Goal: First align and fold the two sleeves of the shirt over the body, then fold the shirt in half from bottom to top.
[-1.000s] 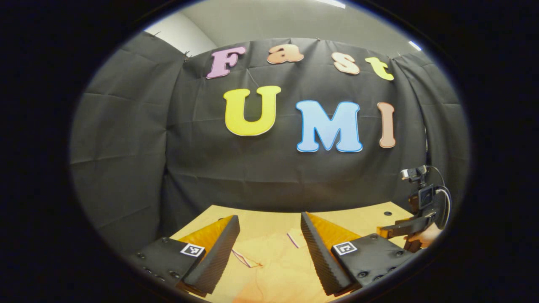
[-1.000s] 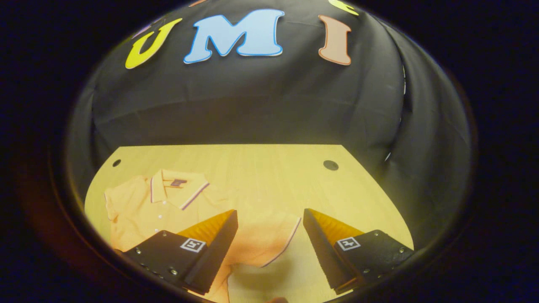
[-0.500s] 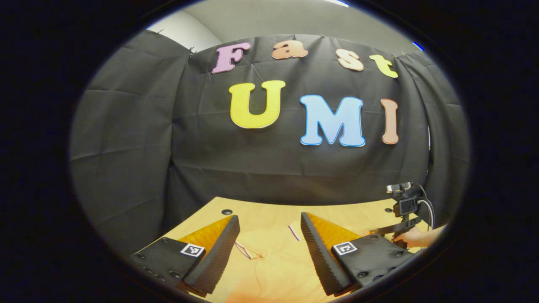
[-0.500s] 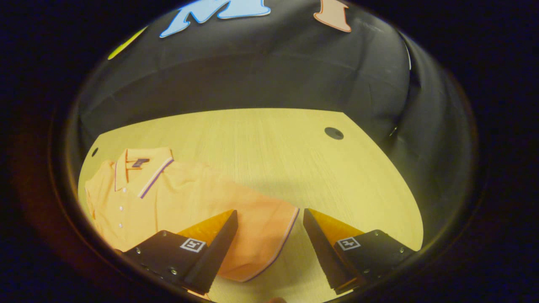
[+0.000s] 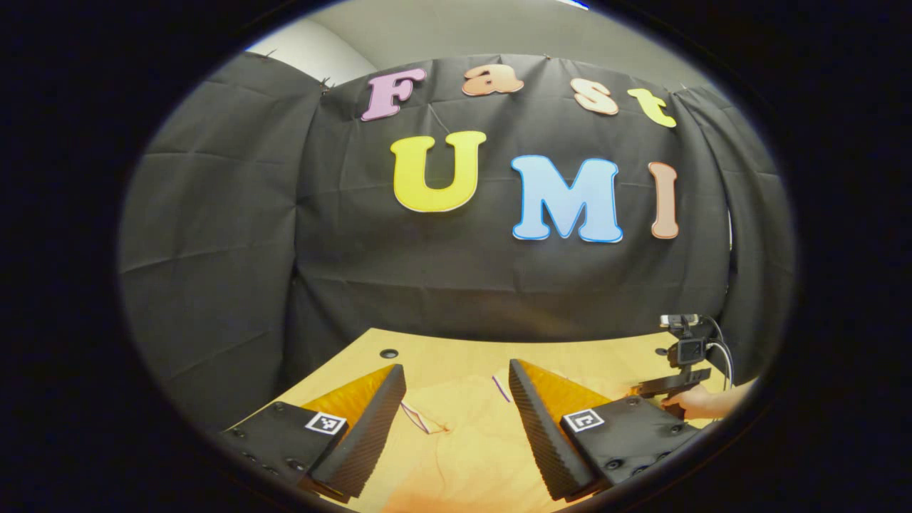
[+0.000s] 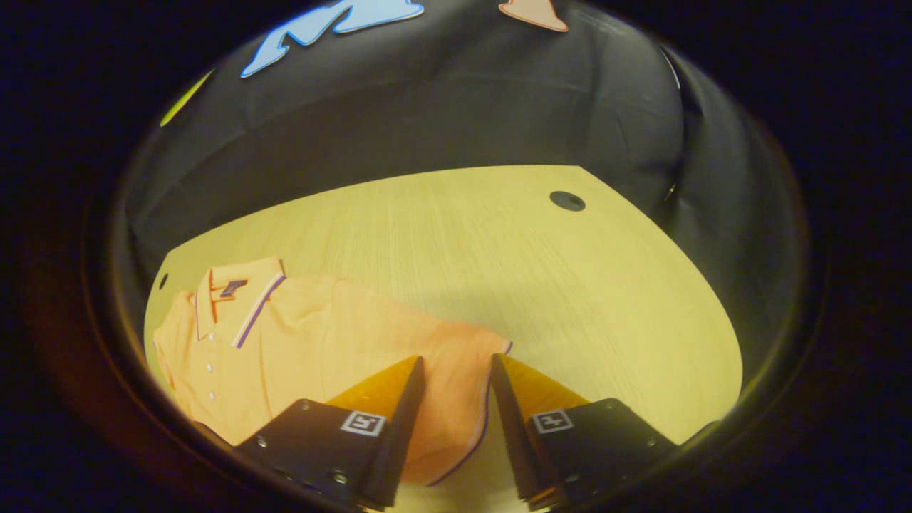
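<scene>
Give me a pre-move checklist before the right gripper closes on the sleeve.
1. Sleeve cuff sits between the fingers of the right gripper: ok, the striped edge of the sleeve lies in the gap.
2. Fingers pressing on the cloth: not ok, a gap shows between them.
3. Shirt lies flat on the table, collar visible: ok.
4. Left gripper open over the shirt: ok, fingers wide apart.
5. Left sleeve position: cannot tell, cloth partly hidden by the fingers.
6. Hand holding the right gripper stays off the cloth: cannot tell.
</scene>
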### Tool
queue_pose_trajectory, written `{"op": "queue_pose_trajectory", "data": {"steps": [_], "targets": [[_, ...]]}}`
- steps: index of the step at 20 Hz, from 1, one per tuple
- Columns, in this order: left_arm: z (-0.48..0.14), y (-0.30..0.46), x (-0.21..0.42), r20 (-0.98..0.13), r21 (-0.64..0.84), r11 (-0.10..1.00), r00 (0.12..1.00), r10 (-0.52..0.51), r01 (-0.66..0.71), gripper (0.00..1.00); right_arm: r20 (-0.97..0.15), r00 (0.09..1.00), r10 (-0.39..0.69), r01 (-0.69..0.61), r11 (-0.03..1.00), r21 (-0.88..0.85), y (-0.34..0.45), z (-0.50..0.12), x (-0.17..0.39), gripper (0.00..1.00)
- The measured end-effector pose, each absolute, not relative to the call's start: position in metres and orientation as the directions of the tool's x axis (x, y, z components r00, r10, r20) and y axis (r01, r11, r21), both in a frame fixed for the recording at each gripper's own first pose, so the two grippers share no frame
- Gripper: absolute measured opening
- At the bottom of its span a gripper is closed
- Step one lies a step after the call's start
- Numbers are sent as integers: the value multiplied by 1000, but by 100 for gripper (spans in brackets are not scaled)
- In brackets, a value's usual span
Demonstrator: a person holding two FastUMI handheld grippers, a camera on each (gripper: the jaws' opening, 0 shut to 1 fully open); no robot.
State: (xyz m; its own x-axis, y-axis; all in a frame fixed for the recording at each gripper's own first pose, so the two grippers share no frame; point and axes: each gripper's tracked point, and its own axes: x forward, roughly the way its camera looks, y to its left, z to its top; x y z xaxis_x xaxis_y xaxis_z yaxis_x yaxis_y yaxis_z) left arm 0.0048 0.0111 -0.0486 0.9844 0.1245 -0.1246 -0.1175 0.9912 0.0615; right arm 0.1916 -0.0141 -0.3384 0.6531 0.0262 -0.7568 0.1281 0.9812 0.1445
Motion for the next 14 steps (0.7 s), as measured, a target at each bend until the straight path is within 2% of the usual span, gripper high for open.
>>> {"op": "queue_pose_trajectory", "data": {"steps": [1,2,4,5,6,10,14], "targets": [[-49,12,3,-125,60,991,984,126,-120,94,-756,654,31,122,982,145,-14,-338,193,48],[-50,12,2,-127,58,991,984,127,-121,93,-758,651,37,121,981,152,-14,-338,192,48],[-50,13,-1,-129,57,990,983,132,-125,94,-757,652,42,129,978,166,-12,-337,193,18],[-49,14,-3,-128,56,990,983,133,-127,93,-761,647,44,135,976,170,-12,-334,194,19],[-49,14,-5,-127,57,990,983,136,-130,93,-759,650,45,132,976,171,-10,-336,194,5],[-47,17,-13,-126,62,988,981,148,-142,94,-735,677,44,93,985,144,-3,-319,195,5],[-47,19,-21,-123,42,988,980,155,-151,94,-681,729,71,-16,996,87,19,-286,196,5]]}}
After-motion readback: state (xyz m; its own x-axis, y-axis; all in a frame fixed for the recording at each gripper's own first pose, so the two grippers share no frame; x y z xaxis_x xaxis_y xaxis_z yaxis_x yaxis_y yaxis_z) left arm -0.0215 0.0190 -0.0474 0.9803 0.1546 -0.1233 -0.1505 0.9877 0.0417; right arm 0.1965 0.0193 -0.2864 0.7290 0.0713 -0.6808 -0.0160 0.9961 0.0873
